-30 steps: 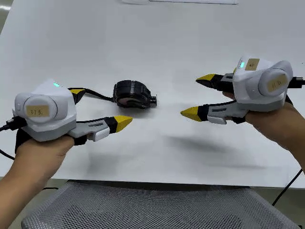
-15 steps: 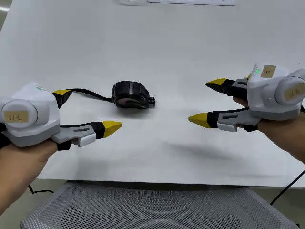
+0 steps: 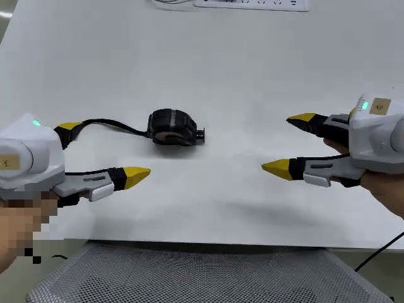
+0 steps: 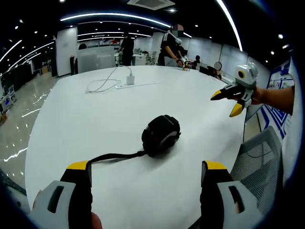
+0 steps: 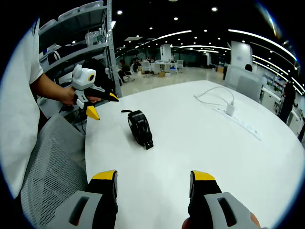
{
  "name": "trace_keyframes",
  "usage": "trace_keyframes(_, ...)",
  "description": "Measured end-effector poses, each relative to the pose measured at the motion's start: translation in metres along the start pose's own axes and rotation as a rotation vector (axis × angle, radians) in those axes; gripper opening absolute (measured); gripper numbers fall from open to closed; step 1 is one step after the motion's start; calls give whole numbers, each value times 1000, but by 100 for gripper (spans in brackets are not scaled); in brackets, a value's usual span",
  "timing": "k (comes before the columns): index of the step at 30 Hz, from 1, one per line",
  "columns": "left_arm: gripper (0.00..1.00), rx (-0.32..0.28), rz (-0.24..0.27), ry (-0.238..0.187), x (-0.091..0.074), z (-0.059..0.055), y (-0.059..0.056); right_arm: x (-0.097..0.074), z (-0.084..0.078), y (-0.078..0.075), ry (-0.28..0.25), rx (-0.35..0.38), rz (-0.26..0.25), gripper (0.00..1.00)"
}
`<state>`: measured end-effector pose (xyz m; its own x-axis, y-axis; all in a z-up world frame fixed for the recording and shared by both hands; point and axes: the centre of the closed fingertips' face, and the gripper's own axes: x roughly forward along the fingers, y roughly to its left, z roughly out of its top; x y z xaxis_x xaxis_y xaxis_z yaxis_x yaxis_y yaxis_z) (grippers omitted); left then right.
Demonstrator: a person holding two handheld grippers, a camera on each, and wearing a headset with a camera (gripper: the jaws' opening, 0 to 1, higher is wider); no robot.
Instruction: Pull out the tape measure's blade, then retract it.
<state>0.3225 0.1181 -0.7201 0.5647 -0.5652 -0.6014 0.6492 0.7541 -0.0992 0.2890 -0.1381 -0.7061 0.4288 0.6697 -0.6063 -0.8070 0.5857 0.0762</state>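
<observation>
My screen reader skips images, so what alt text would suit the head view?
A black tape measure lies on a white table, blade not pulled out, its strap trailing toward the left gripper. That gripper and the right gripper hover open on either side, neither touching it.

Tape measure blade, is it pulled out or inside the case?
Inside. Only the end hook sticks from the tape measure; no blade lies on the table.

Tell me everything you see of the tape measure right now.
The tape measure is a black, rubbery-looking round case lying flat on the white table, with a round label facing up. Its blade is in, with only the hook showing at one end. A black strap trails toward the left gripper. Nothing grips the case.
</observation>
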Motion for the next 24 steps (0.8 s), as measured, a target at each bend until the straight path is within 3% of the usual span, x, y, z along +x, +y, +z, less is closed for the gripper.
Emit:
trace_keyframes(14,99,25,-27,4,-13,-6,3,-18,-9,4,0,13,-22,65)
trace_keyframes(24,99,42,-28,29,-23,-16,9,-26,-14,6,3,16,-36,73)
